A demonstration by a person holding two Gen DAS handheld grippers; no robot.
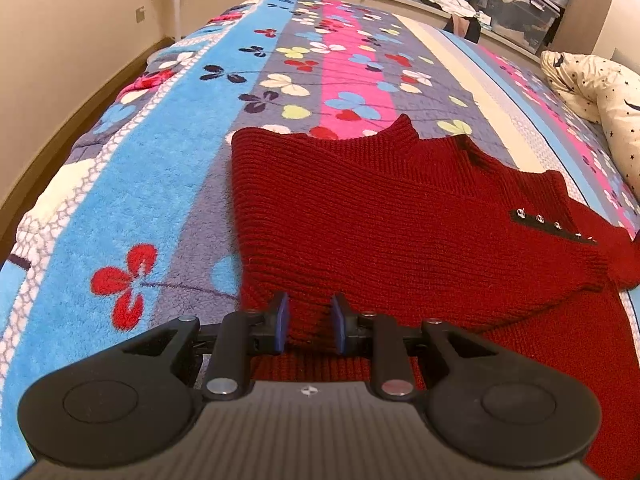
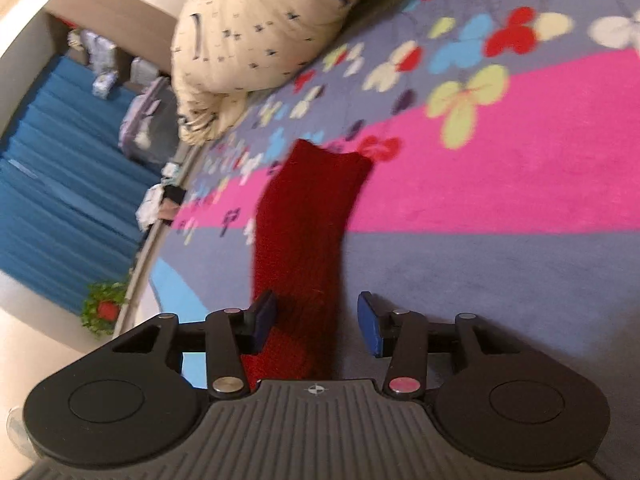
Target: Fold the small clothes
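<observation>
The red sweater (image 1: 400, 216) lies flat on the flowery bed (image 1: 168, 128), and the left gripper (image 1: 309, 322) pinches its near edge tight between its fingers. The right gripper (image 2: 316, 322) has its fingers apart, holding nothing. The long red sleeve (image 2: 304, 216) lies between them and stretches straight away, so this hand is nearest it.
</observation>
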